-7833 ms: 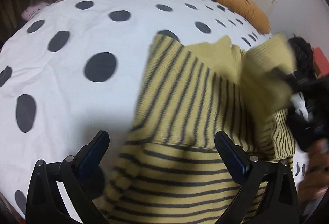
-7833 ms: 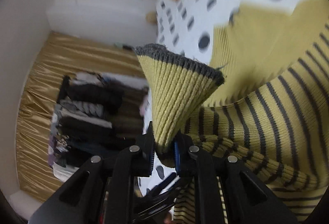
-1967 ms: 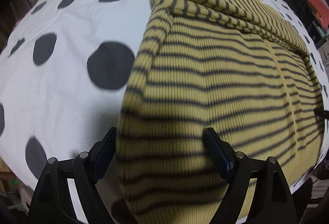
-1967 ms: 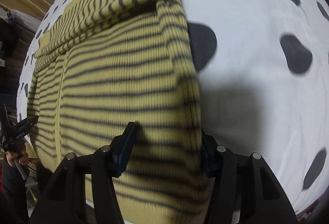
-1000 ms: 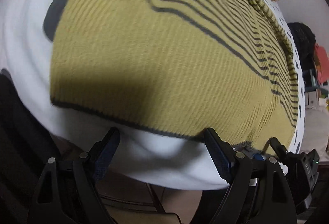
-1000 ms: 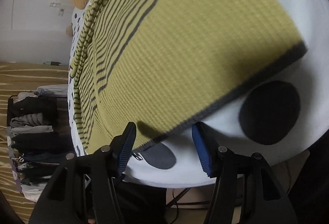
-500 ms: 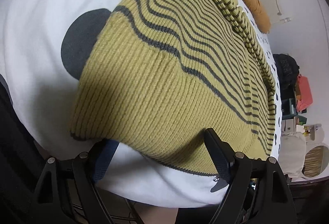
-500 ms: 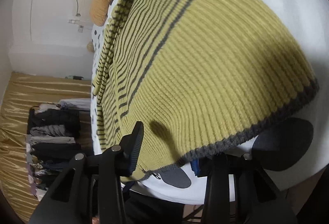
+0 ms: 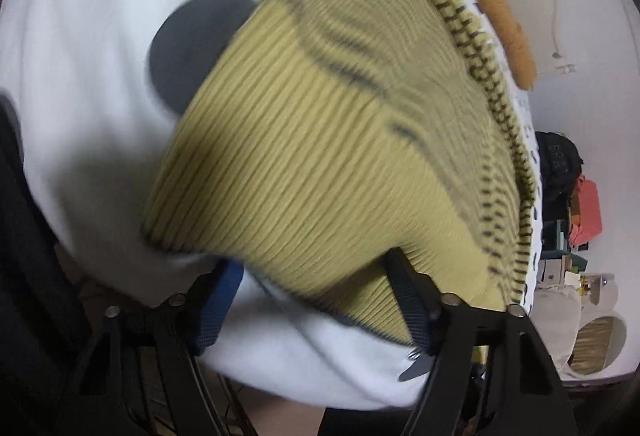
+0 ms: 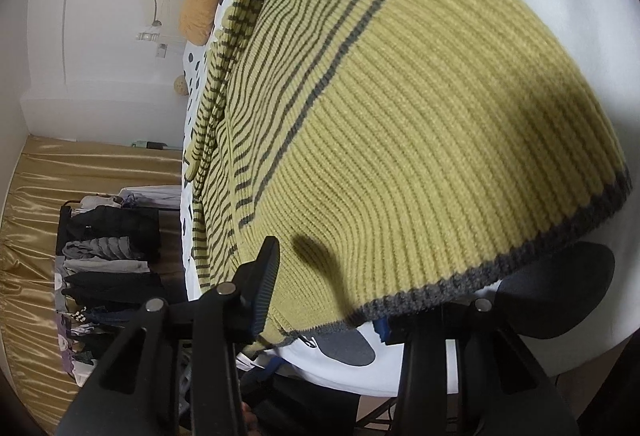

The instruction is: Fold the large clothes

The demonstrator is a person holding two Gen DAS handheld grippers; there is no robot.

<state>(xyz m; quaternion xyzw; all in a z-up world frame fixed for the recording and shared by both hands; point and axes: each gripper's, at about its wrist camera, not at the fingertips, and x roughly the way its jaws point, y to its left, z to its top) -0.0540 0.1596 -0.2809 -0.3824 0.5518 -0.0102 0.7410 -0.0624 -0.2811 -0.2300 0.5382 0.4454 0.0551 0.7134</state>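
Yellow striped sweater (image 10: 420, 107) on spotted bed (image 9: 80, 47); left gripper (image 9: 316, 288) closing over near hem, right gripper (image 10: 324, 292) clamps hem.

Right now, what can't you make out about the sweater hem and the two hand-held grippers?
- Left wrist view: sweater is motion-blurred; the left hand-held gripper is closing, and contact with the hem can't be told.
- Right wrist view: the hem hides the right hand-held gripper's lower finger, so the grip is unclear.
- Sleeves and collar: folded away or cut off by the frame edge.

Both wrist cameras look steeply down from close by at the near hem of one sweater (image 9: 320, 155) (image 10: 420, 115).
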